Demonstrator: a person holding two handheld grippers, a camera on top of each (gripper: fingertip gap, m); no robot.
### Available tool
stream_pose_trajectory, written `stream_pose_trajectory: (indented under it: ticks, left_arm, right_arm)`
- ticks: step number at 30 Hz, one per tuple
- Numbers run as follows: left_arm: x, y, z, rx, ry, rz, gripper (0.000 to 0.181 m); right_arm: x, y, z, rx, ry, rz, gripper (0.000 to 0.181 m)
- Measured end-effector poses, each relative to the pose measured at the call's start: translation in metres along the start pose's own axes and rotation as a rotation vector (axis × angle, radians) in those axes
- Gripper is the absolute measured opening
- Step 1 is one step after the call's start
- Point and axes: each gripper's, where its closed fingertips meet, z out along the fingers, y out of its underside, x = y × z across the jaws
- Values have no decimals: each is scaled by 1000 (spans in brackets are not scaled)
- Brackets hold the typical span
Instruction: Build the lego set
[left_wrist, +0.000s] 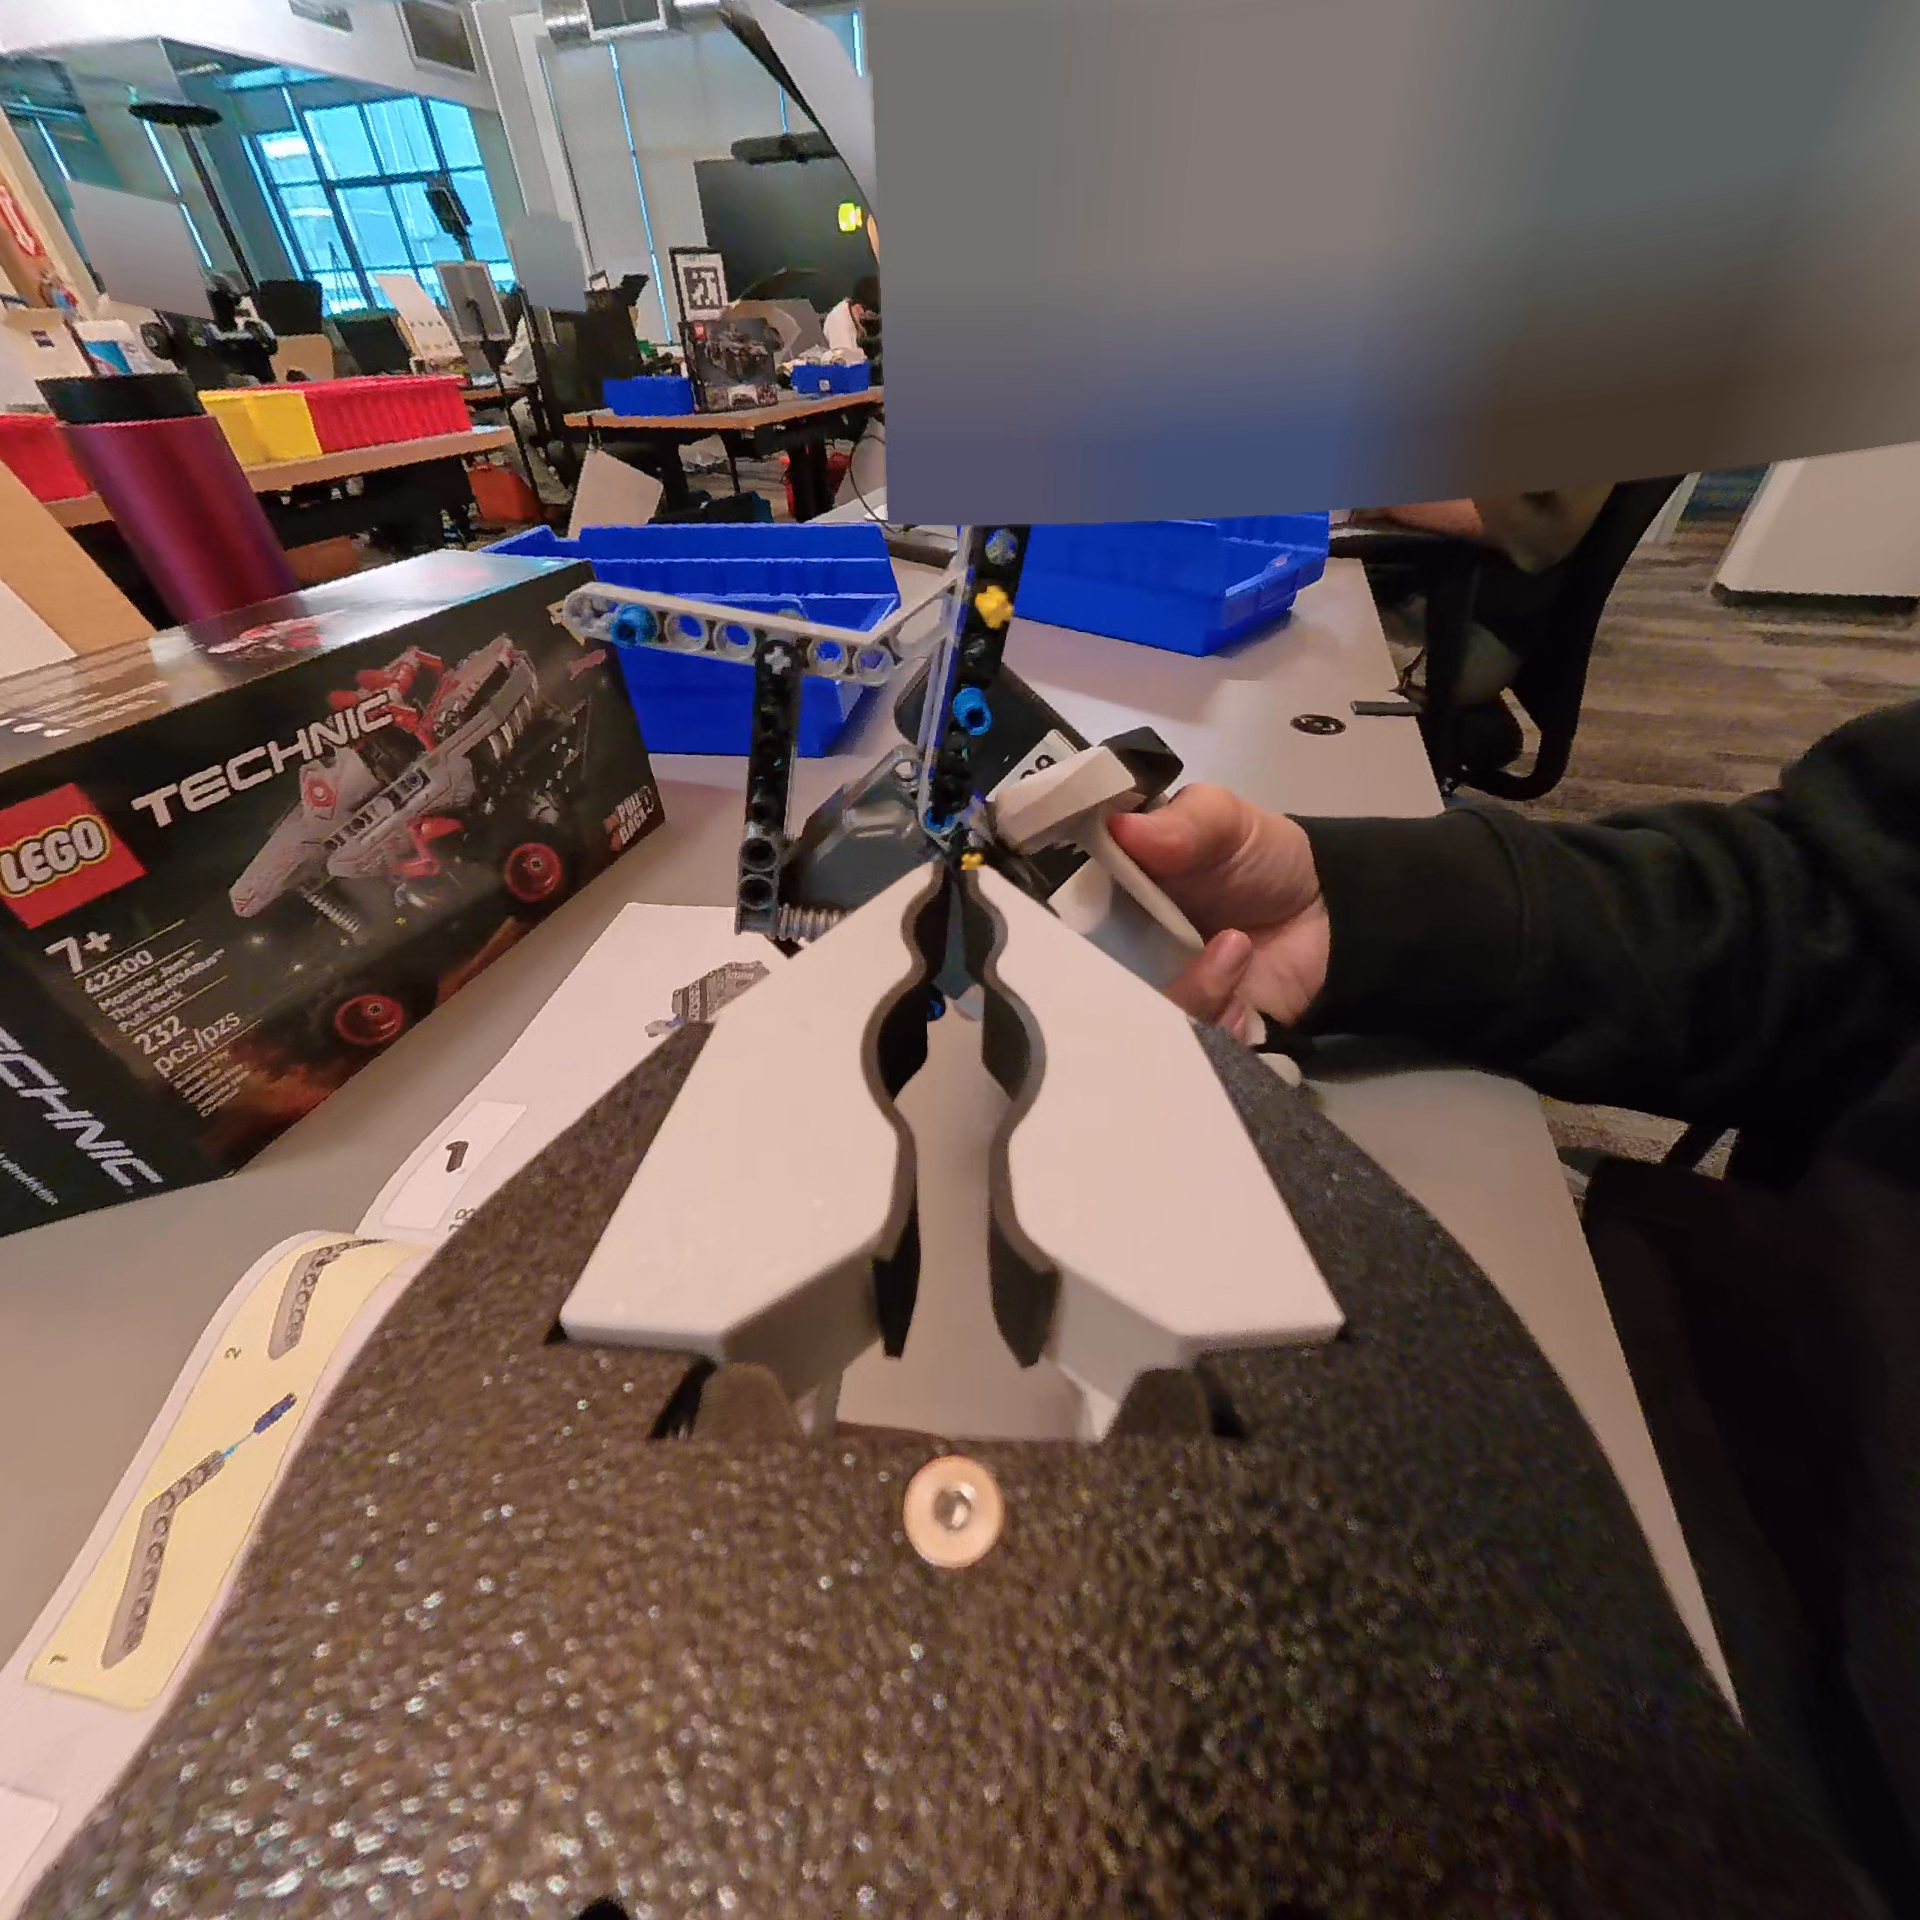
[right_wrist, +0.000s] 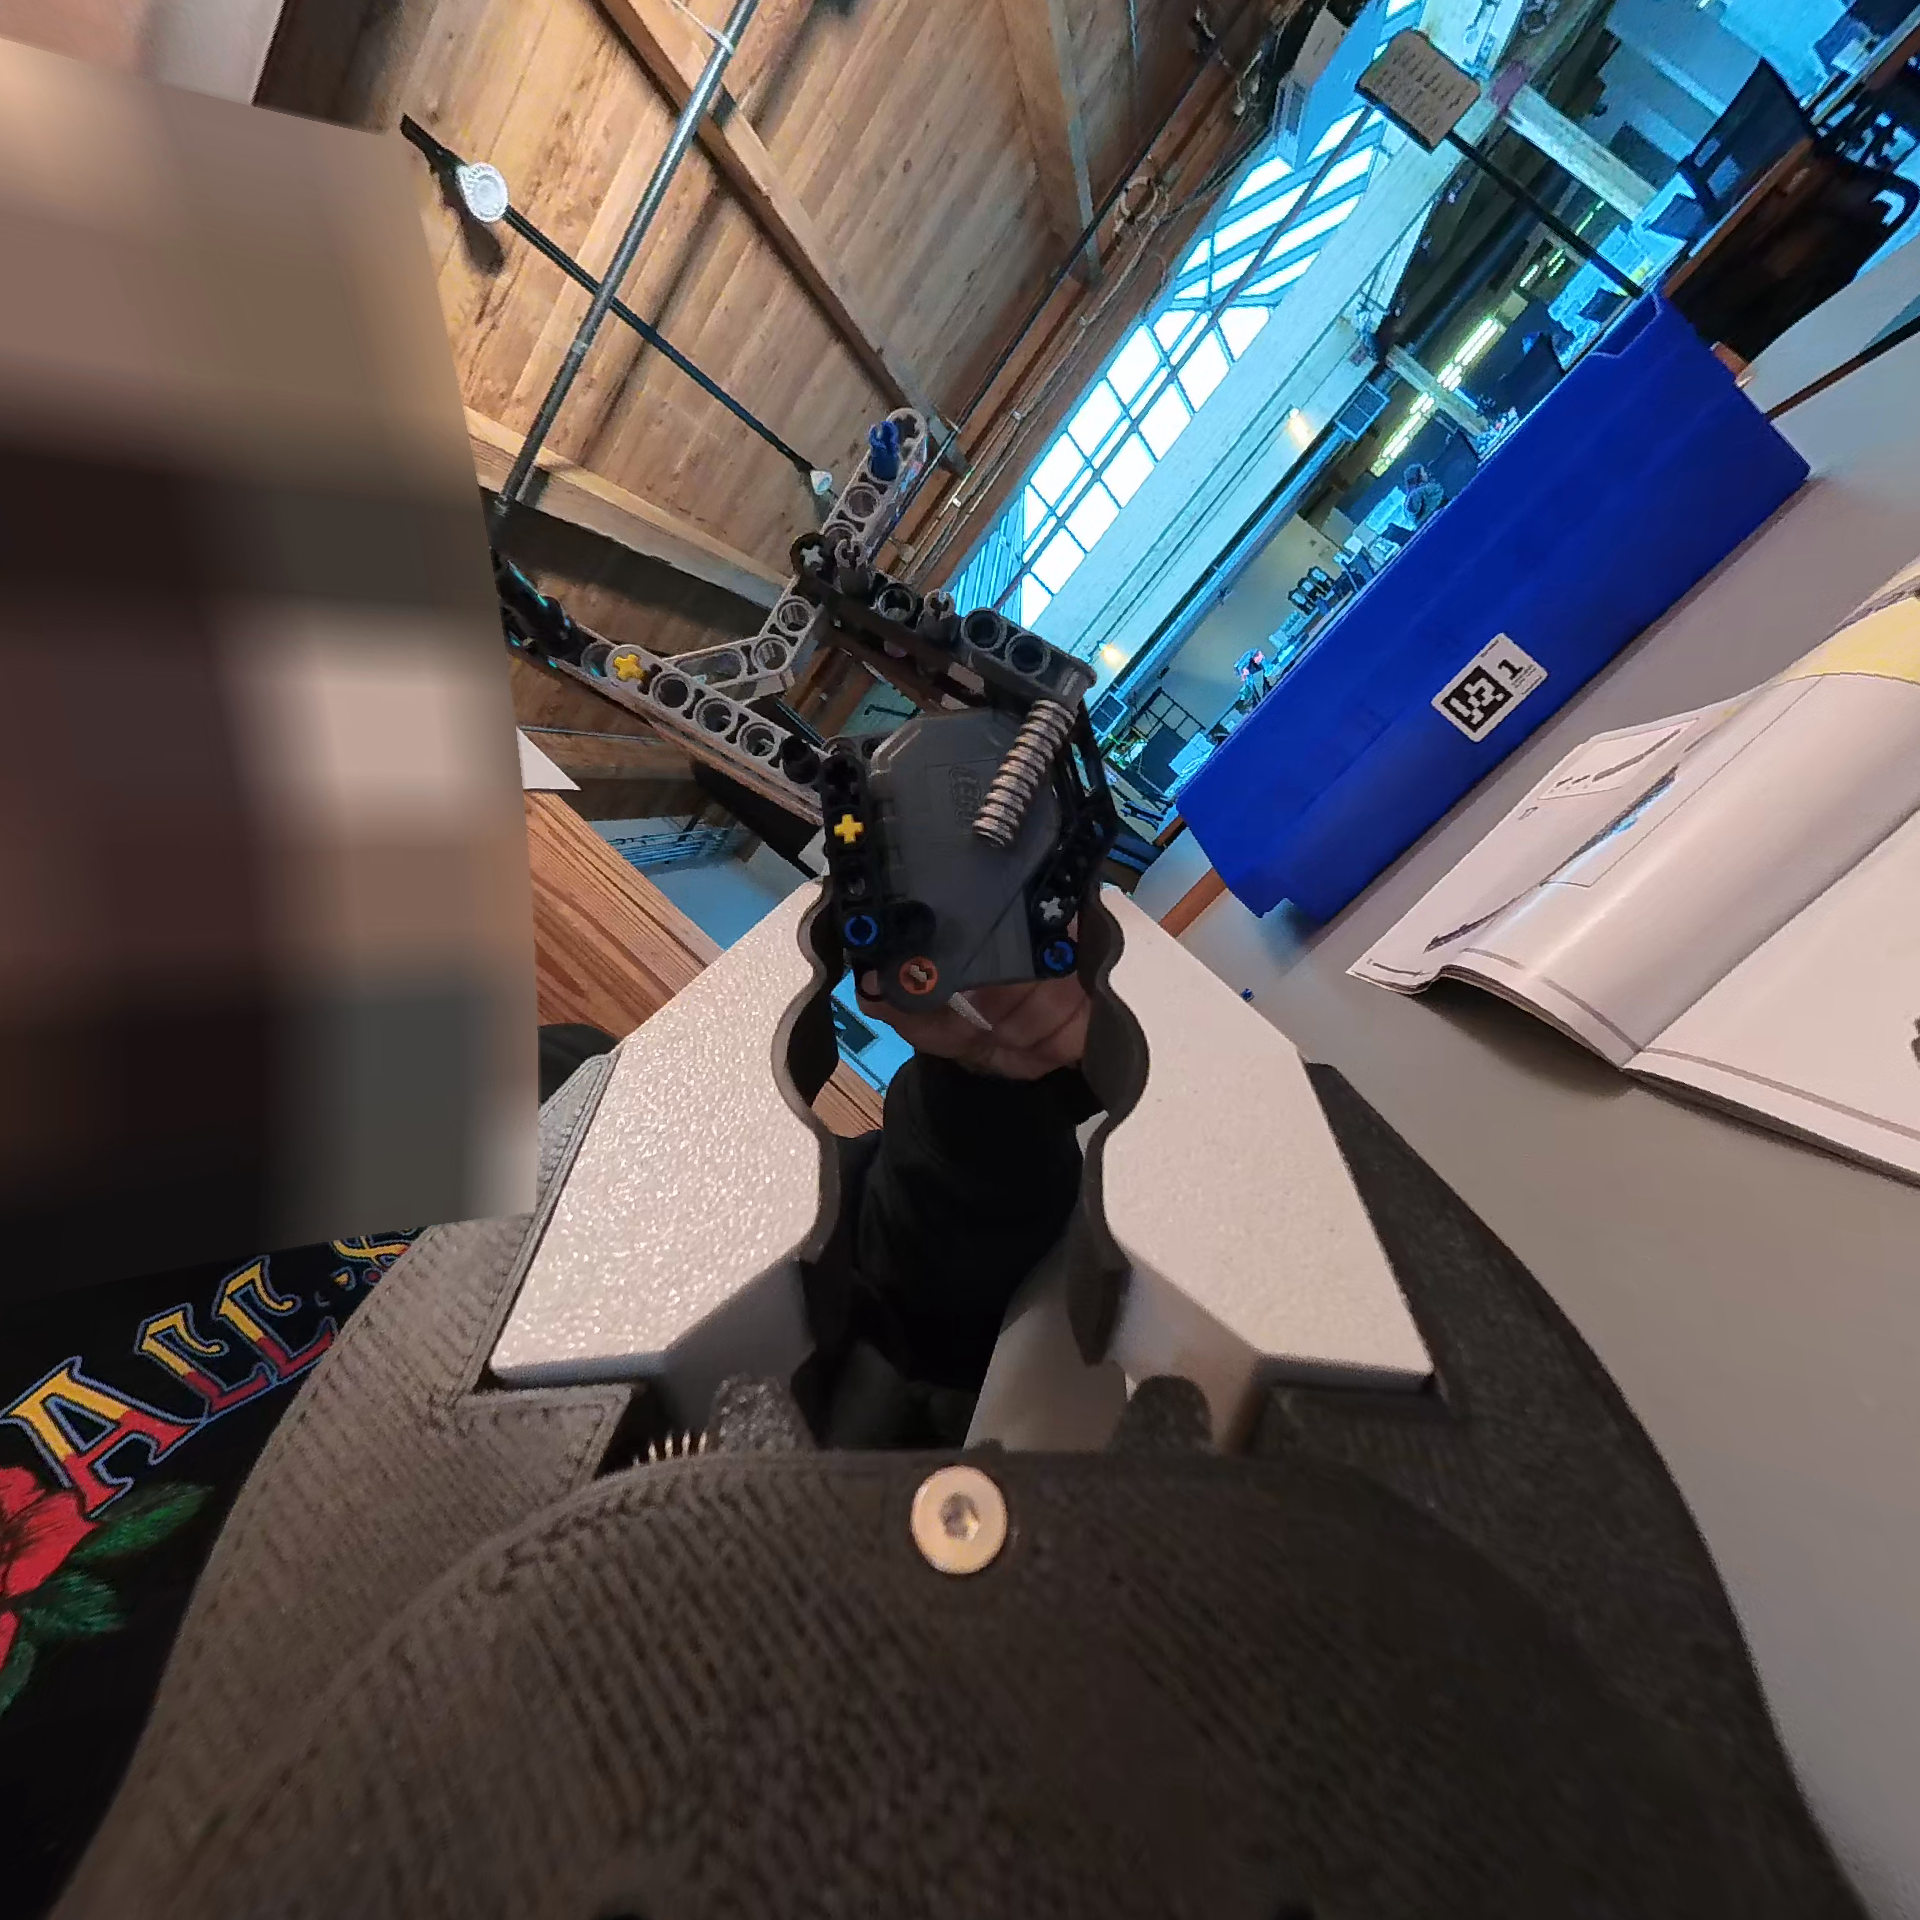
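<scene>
The partly built lego assembly (left_wrist: 935, 748) has grey angled beams, black beams with blue and yellow pins, a dark grey motor block and a metal spring. It is held up above the table. My left gripper (left_wrist: 958, 894) is shut on the assembly's thin lower edge. The right gripper (left_wrist: 1049, 805) comes in from the right in a hand and grips the same assembly. In the right wrist view the assembly (right_wrist: 966, 831) sits between the fingertips of my right gripper (right_wrist: 961, 940), which is shut on the motor block's black side beams. A hand and a dark sleeve show behind it.
A lego box (left_wrist: 312, 831) stands on the left of the grey table (left_wrist: 1299, 717). Blue bins (left_wrist: 727, 623) stand behind, one also in the right wrist view (right_wrist: 1507, 623). An open instruction booklet (left_wrist: 208, 1455) lies below; it also shows at the right (right_wrist: 1714, 935). A maroon tumbler (left_wrist: 166, 499) stands far left. My two grippers' fingertips are within a few centimetres of each other.
</scene>
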Motion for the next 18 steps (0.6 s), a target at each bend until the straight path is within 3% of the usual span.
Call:
stream_pose_trajectory:
  ticks: [18]
  left_arm:
    - [1,-1,-3,15,30,-24,1]
  right_arm:
    - [-1,3,1,-18,-4,-4,44]
